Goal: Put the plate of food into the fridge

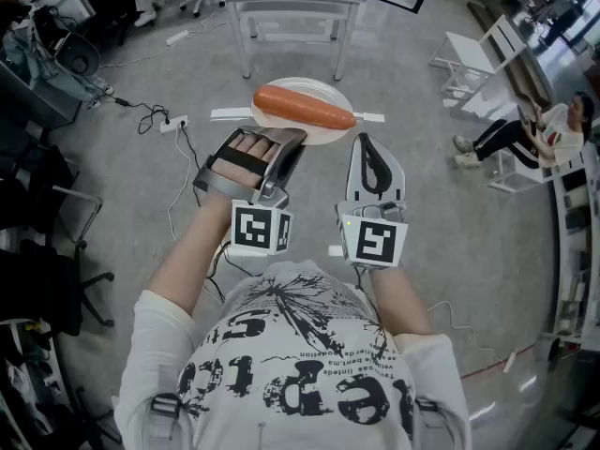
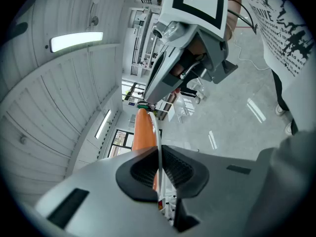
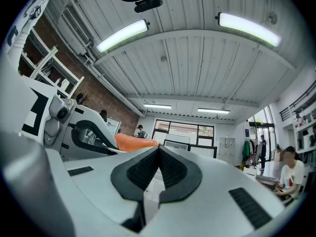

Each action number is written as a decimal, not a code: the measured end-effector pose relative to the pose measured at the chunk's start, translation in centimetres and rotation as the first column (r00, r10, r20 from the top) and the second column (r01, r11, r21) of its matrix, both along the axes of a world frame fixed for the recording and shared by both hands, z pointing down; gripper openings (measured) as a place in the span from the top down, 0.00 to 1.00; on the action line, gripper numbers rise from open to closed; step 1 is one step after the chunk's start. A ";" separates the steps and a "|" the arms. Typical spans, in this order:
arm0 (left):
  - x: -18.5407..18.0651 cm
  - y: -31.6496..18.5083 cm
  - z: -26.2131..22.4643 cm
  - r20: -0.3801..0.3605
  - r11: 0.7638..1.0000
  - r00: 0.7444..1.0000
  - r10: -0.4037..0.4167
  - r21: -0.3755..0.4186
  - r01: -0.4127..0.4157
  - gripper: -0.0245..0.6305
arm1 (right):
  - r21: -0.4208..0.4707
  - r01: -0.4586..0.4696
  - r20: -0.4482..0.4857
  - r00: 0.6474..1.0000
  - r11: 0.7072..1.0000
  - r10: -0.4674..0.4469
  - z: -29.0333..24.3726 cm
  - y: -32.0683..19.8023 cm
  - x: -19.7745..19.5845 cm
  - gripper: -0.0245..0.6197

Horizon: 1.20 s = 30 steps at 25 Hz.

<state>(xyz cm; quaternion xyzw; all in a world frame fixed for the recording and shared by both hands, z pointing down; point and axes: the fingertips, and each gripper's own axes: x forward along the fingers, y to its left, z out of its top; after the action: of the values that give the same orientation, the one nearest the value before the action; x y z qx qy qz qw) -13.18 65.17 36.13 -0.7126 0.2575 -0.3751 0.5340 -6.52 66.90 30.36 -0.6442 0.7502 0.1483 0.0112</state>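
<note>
left gripper [image 1: 279, 141]: clamped on the near rim of the plate [image 1: 311, 85], held over bare floor
plate: carries a long orange sausage [image 1: 302, 109]
right gripper [image 1: 364, 142]: jaws together on nothing, just beside the plate's right edge
ahead: white table [image 1: 291, 6]
floor, left: power strip [image 1: 173, 123] with cable
right: seated person [image 1: 539, 134]

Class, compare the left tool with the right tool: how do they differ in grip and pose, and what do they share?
Grip: the left tool is clamped on the rim of the plate carrying the sausage; the right tool is shut on nothing.
Pose: the left tool is rolled onto its side; the right tool sits upright, beside the plate.
Shared: both have their jaws closed and reach forward toward the plate.
</note>
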 end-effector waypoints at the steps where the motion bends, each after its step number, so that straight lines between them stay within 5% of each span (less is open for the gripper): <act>1: 0.0 -0.1 0.0 -0.006 1.000 1.000 -0.001 0.001 0.001 0.92 | -0.010 -0.006 -0.013 1.000 1.000 0.006 0.4 0.0 0.1 0.96; 30: -6.3 -4.2 -0.6 -0.061 0.999 0.997 0.036 0.011 -0.036 0.92 | 0.019 -0.035 -0.023 0.999 0.999 0.035 1.0 -4.3 -5.7 0.96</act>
<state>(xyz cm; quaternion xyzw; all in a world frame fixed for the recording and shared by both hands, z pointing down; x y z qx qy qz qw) -19.45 60.97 35.52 -0.7257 0.2626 -0.3421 0.5361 -12.24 62.61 31.34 -0.6554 0.7375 0.1630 0.0058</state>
